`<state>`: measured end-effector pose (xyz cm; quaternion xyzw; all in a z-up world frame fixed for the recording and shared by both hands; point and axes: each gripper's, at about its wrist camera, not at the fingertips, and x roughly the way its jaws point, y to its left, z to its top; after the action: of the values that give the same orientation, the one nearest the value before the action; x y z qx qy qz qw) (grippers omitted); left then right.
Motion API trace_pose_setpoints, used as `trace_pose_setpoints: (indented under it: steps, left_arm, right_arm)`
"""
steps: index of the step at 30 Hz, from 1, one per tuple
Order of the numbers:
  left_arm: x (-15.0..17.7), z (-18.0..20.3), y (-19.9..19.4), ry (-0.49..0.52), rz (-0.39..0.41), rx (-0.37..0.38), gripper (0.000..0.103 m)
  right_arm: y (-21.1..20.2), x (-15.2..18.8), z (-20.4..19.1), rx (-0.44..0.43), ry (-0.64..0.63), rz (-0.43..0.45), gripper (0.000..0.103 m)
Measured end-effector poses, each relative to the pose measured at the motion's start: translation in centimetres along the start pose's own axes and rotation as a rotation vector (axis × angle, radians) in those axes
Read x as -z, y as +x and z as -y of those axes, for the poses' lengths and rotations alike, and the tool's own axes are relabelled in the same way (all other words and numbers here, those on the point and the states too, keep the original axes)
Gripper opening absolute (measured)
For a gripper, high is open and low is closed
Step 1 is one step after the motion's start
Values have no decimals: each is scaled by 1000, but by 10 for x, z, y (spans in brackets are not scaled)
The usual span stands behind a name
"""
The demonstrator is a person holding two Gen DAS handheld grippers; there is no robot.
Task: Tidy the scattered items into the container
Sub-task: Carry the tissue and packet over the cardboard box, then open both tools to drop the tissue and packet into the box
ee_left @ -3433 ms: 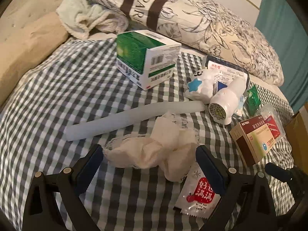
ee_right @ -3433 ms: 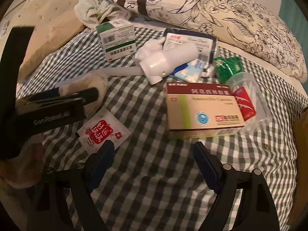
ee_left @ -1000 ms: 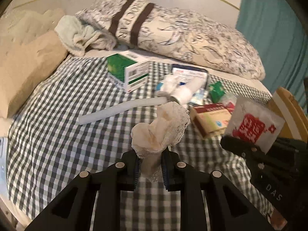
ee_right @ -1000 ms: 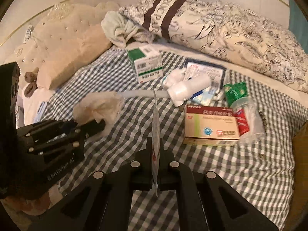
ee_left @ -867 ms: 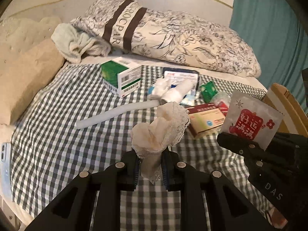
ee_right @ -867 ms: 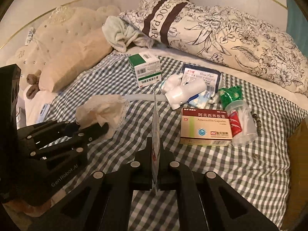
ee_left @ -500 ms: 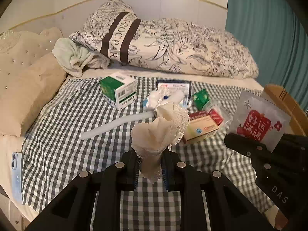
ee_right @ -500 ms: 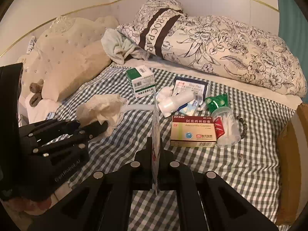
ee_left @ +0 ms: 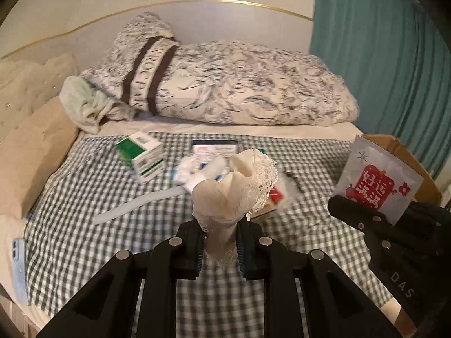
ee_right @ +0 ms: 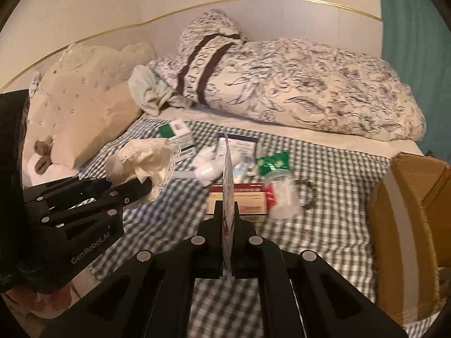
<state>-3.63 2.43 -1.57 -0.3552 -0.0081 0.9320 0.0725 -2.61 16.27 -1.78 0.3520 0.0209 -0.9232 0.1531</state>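
My left gripper is shut on a cream lace-edged cloth and holds it high above the checked bed; the cloth also shows in the right wrist view. My right gripper is shut on a silver sachet with a red label, seen edge-on in its own view. A brown cardboard box stands at the bed's right edge. Left on the bed are a green-and-white box, a red-and-white medicine box, a white bottle and a pale tube.
A floral pillow and beige cushions line the head of the bed. A phone lies at the left edge. A green packet, a clear plastic container and a bead bracelet lie near the medicine box. A teal curtain hangs on the right.
Both grippers closed on their items, the left on the cloth and the right on the sachet, then rose and drew back from the bed; the cardboard box has come into view at the right.
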Motion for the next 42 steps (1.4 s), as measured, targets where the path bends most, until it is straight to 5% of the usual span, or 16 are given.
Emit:
trace_pose_setpoints:
  steps: [16, 30, 38, 40, 42]
  left_arm:
    - [-35, 126, 13, 115, -10, 154, 19]
    - [-46, 265, 19, 346, -29, 336, 19]
    - [-53, 324, 39, 445, -40, 398, 19]
    - [-56, 332, 45, 464, -59, 402, 28]
    - [-58, 336, 50, 472, -59, 392, 70]
  right_arm:
    - [-59, 4, 120, 182, 150, 53, 3]
    - [-100, 42, 239, 403, 322, 27, 3]
    - [-98, 51, 268, 436, 357, 13, 3]
    - [-99, 51, 272, 446, 361, 19, 3]
    - [-100, 52, 278, 455, 374, 35, 5]
